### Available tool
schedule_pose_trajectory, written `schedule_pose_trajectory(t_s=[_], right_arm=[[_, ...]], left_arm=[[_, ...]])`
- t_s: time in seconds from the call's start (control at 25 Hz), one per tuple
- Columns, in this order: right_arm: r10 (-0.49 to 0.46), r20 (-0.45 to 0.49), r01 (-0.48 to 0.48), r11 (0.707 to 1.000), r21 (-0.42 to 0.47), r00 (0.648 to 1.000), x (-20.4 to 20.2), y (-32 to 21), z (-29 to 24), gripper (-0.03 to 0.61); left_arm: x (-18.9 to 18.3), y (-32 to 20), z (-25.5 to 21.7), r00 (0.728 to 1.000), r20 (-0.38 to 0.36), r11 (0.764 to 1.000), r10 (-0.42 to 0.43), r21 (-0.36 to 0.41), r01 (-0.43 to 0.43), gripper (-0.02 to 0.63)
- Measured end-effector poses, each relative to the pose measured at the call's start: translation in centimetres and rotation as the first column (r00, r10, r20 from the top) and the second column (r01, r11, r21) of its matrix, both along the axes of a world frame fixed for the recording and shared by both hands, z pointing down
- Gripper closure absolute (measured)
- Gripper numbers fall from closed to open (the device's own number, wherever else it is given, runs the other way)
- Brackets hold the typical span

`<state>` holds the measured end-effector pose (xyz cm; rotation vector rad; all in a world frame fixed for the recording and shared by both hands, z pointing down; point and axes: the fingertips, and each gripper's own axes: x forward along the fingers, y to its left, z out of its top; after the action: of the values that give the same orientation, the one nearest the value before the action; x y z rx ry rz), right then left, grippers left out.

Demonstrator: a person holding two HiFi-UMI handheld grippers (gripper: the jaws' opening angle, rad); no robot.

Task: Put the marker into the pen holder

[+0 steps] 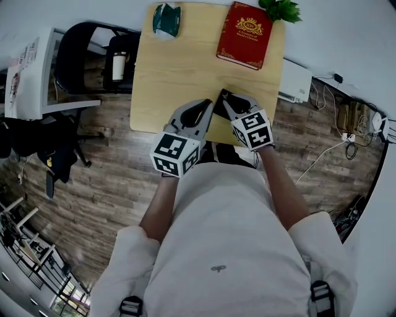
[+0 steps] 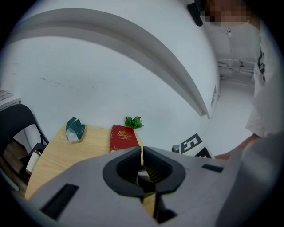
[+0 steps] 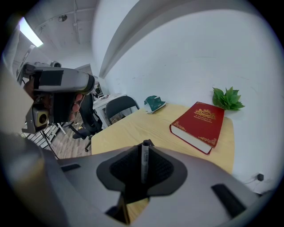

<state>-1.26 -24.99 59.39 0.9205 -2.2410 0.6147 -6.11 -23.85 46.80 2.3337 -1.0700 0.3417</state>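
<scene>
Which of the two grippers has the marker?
The right gripper: a marker stands clamped between its jaws. The left gripper has its jaws shut with no marker showing.

Marker [image 3: 144, 160]: only the upper length shows, upright and clamped in the jaws of the right tool [image 3: 144, 147]; the lower end is sunk out of sight inside the tool; it cannot be picked out in the head view.
Green-and-white object [image 1: 166, 18]: at the far left corner of the tabletop [image 1: 173, 74]; too small to tell what it is.
Plant [image 1: 281, 8]: at the far right corner; cut off by the head view's top edge.
Tabletop: the middle of the near edge is hidden under both tools in the head view.
Book [image 1: 244, 34]: cover lettering too small to read; the near end is hidden behind the left tool [image 2: 142, 153] in the left gripper view.
Left tool: jaws together; a pale patch sits deep behind them, cannot tell what it is.
</scene>
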Motion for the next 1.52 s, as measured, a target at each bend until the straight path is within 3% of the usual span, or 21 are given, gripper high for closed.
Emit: schedule_pose_trajectory(t_s=[0.72,1.12,1.52], right_arm=[[-0.034,0.043,0.033,0.999,0.035,0.999,1.8,2.1,-1.8,0.505],[-0.08,0.096,0.071,0.993,0.098,0.992,3.9,4.6,-4.6,0.506],[-0.067,0.154,0.045,0.988,0.144,0.986,6.2,6.4,-7.1,0.522]], left_arm=[[1.3,3.6,-0.9,0.997,0.019,0.997,-0.075,0.026,0.074,0.598],[4.1,7.4,-0.6,0.991,0.016,0.99,-0.135,0.027,0.135,0.598],[5.5,9.6,-0.9,0.987,0.034,0.987,-0.16,0.029,0.159,0.598]])
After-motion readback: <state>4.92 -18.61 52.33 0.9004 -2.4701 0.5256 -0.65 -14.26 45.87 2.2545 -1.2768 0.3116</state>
